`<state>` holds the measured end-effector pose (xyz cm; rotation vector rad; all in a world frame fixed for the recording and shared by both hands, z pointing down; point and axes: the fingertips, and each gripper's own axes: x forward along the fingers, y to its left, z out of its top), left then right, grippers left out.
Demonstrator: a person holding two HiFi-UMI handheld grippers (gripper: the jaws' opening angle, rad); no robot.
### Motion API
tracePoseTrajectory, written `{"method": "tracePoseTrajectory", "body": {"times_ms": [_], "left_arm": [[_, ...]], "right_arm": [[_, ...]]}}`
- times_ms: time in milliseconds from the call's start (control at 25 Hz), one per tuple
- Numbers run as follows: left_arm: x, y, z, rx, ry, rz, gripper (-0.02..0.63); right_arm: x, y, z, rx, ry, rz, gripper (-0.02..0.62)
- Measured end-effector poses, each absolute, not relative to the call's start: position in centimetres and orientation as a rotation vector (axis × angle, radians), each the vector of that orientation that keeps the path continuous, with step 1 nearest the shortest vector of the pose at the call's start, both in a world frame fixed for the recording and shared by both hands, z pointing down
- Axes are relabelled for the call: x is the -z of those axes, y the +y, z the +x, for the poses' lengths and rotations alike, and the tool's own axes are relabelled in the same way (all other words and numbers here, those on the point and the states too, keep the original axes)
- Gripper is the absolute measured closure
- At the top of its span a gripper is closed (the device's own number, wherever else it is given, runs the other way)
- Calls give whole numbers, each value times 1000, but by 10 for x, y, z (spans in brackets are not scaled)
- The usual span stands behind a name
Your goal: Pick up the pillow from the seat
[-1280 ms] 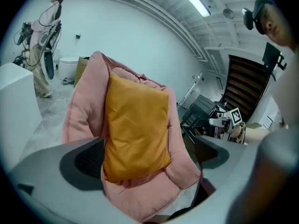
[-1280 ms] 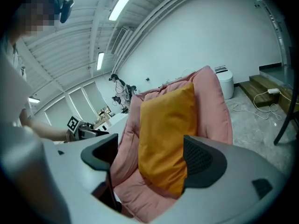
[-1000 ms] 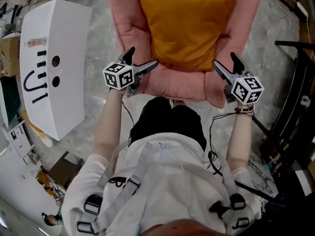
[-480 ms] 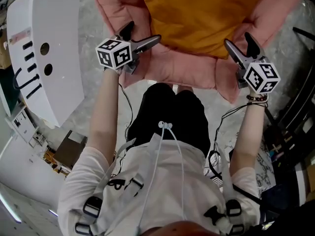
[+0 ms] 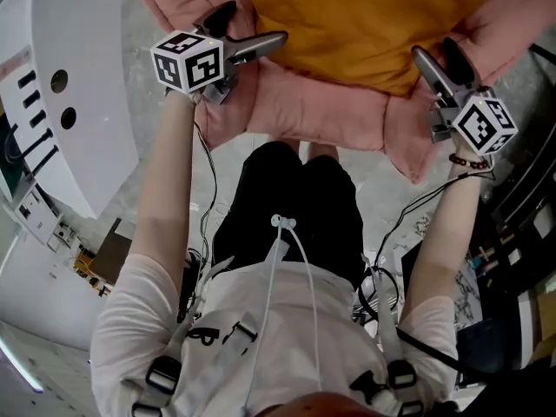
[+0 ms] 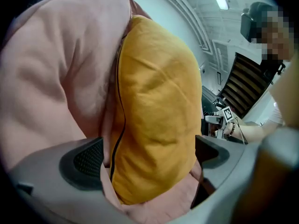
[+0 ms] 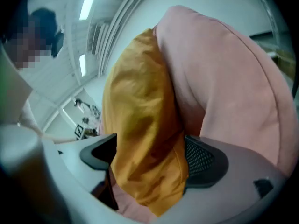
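Note:
An orange pillow [image 5: 365, 24] lies on a pink padded seat cushion [image 5: 313, 111]. My left gripper [image 5: 276, 42] reaches in at the pillow's near left corner. In the left gripper view the pillow [image 6: 154, 125] and a fold of pink cushion fill the gap between the gripper's [image 6: 149, 157] wide-apart jaws, with no squeeze showing. My right gripper [image 5: 421, 59] is at the near right corner. There too the pillow [image 7: 145, 139] hangs between the gripper's [image 7: 149, 155] spread jaws and brushes the right-hand pad [image 7: 203, 160]. Both grippers are open around the pillow's corners.
A white curved panel with black marks [image 5: 61, 102] stands to the left of the seat. Dark furniture and cables [image 5: 521, 233] crowd the right side. The person's legs [image 5: 287, 198] are right below the cushion's front edge.
Both grippers have pushed forward from the cushion's front corners, so that their jaws now straddle the pillow's near corners. The pillow has not moved on the cushion.

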<state>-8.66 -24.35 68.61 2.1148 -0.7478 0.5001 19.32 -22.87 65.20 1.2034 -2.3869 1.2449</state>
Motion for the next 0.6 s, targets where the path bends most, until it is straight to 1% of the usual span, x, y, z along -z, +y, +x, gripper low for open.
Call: {"method": "tracePoseTrajectory", "body": {"times_ms": [120,280,600], "left_arm": [[-689,-255,-80,-468,-732,2120,18],[-691,-270,-63,-487,-744,2130,18],[-686,-279,-37,-537,-610,2172,18]], "right_arm": [[-655,-236,196,-1369,-2422,1229,161],[-665,-233,185,-1285,-2394,1116,158],[-665,-249,173,-1266,-2394,1030,158]]}}
